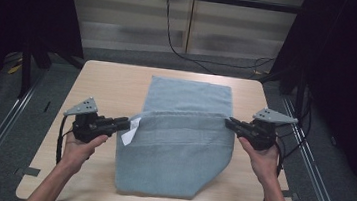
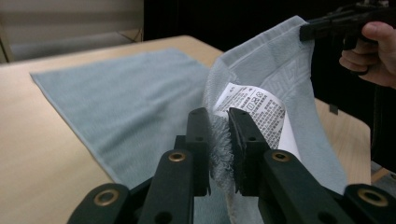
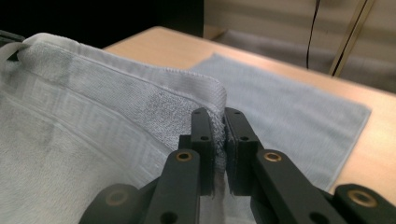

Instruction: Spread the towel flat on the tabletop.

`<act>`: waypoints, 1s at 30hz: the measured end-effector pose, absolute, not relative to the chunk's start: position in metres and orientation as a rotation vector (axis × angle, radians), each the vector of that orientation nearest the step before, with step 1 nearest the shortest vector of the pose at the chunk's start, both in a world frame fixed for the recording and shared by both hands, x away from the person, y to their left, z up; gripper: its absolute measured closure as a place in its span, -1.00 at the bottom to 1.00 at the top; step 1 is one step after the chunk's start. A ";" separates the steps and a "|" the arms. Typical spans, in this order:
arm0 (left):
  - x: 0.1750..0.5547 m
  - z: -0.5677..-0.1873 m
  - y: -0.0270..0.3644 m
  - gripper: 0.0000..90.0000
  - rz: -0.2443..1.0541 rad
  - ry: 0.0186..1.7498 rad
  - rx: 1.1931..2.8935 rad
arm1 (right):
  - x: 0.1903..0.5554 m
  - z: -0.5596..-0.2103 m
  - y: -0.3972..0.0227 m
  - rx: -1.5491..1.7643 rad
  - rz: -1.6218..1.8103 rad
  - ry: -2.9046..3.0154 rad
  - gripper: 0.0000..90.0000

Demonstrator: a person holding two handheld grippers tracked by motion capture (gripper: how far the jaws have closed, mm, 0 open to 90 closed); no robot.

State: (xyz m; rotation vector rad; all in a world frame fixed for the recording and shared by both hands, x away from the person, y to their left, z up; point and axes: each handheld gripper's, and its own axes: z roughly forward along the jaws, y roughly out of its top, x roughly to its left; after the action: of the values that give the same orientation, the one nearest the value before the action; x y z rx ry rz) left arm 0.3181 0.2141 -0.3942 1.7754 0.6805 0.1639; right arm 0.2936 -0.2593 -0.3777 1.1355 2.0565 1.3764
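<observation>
A light blue towel (image 1: 183, 131) lies in the middle of the tabletop (image 1: 113, 83). The left tongs (image 1: 125, 123) are pinched tight on one towel corner, by the white tag (image 2: 254, 105). The right tongs (image 1: 230, 123) are pinched tight on the other corner. Both corners are lifted up. The far half lies flat, reaching toward the far edge.

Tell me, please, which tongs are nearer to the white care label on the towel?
Left. The left tongs grip the towel right beside the care label; the right tongs hold the opposite corner.
</observation>
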 end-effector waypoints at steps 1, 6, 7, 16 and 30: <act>0.316 -0.387 0.216 0.76 0.178 0.668 1.769 | 0.290 -0.371 -0.261 1.122 1.383 2.043 0.87; 0.302 -0.365 0.218 0.76 0.212 0.601 1.741 | 0.271 -0.345 -0.269 1.062 1.453 1.990 0.87; 0.298 -0.364 0.217 0.76 0.211 0.592 1.742 | 0.265 -0.342 -0.269 1.043 1.465 1.991 0.87; 0.261 -0.420 0.215 0.76 0.115 0.604 1.859 | 0.196 -0.392 -0.272 1.057 1.419 2.103 0.90; 0.193 -0.486 0.222 0.70 -0.134 0.571 2.058 | 0.120 -0.464 -0.270 1.055 1.404 2.374 0.67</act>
State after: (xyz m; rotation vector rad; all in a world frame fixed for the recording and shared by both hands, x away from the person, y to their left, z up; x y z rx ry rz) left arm 0.1931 0.2221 -0.4861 2.0581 0.5707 -0.1339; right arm 0.1202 -0.2697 -0.4641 1.0549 2.3741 1.4044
